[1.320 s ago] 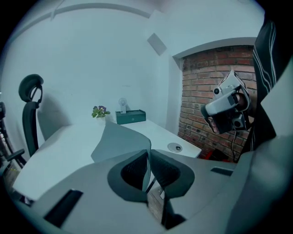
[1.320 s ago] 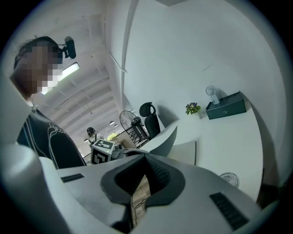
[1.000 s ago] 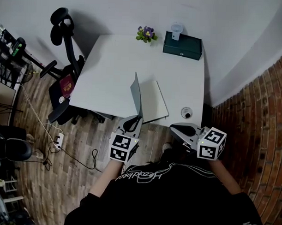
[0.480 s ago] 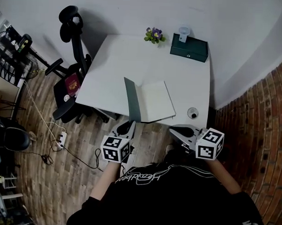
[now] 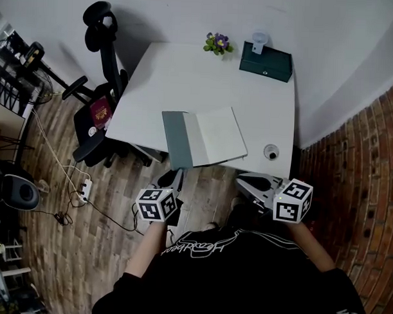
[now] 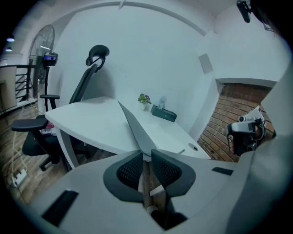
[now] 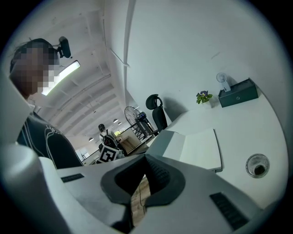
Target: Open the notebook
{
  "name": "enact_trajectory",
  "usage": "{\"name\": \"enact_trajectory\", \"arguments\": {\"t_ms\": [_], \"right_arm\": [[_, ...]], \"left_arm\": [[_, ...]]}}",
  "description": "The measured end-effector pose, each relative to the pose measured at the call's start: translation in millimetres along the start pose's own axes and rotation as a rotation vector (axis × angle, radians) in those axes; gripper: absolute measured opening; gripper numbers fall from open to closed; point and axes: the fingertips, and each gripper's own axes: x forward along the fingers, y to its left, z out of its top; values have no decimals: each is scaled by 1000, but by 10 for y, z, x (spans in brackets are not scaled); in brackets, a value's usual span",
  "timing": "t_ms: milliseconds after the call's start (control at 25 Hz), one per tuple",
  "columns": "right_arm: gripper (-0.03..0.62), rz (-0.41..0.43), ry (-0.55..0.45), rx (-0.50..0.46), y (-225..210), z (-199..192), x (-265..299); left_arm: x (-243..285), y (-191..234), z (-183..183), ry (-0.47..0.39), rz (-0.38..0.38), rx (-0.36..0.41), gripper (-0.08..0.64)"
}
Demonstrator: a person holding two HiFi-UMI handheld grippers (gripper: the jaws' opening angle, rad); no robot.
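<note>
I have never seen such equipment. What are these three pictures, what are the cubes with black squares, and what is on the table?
There is no robot: a person holds a two-jaw gripper in each hand, and the cubes are parts of those. The head view comes from a camera on the person's head, looking down. The other two come from cameras on the left gripper and the right gripper, each looking along its jaws. On the table lie an open notebook, a plant, a dark green box and a small round thing. The left jaws pinch a corner of the cover and have just been opening slightly. The right jaws are together and hold nothing.
</note>
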Motion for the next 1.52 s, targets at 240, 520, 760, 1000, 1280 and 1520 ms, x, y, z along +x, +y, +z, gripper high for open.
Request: {"name": "enact_trajectory", "arguments": {"t_ms": [240, 520, 760, 1000, 1280, 1520], "right_arm": [[3, -11, 2, 14, 63, -134, -18], [3, -19, -16, 13, 197, -204, -70], [3, -26, -27, 15, 293, -264, -94], [3, 8, -44, -16, 471, -283, -4], [3, 33, -50, -48, 707, -281, 131], [3, 68, -79, -97, 964, -290, 157]], "left_arm": [[14, 63, -201, 53, 9, 38, 173], [-5, 106, -440, 118, -6, 71, 236], [-96, 144, -509, 134, -2, 113, 251], [-356, 1, -369, 93, -50, 149, 259], [-786, -401, -41, -10, -167, 237, 251], [-1111, -904, 64, -50, -394, 299, 101]]}}
